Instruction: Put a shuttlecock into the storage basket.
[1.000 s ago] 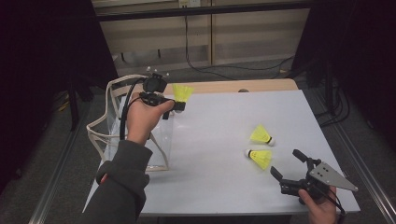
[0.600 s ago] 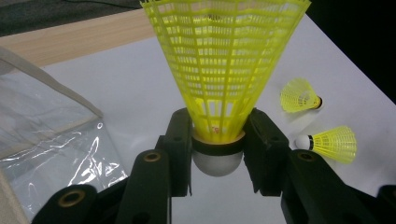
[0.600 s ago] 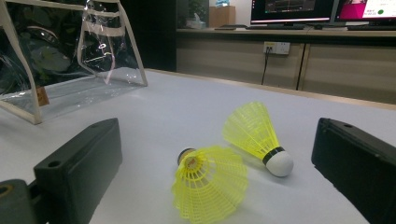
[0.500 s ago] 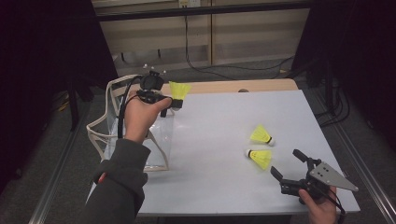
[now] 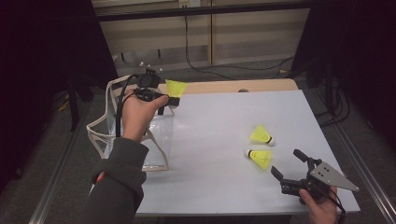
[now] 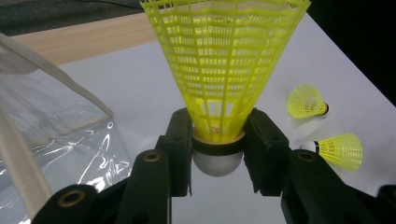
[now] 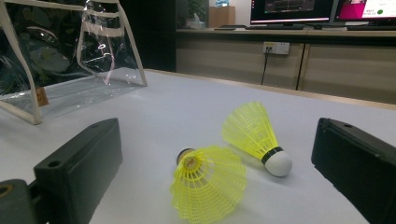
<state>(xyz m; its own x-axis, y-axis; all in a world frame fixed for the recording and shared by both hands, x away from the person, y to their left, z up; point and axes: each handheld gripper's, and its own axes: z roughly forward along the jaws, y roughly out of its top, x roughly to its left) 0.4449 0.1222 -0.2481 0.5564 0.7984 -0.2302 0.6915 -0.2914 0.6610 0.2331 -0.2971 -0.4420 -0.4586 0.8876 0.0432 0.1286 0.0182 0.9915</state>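
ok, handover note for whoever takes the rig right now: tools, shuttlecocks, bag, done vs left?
Left tool: shut on a yellow shuttlecock at its cork end, skirt up, held up by the top of the clear bag.
Right tool: open, holding nothing, low at the table's near right corner, pointed at the two loose shuttlecocks.
Loose shuttlecocks: one and another lie on their sides, close together on the right of the table.
Done: one shuttlecock picked up.
Left, most likely: drop it in the bag, then bag the other two. Whether the bag holds any already, I cannot tell.
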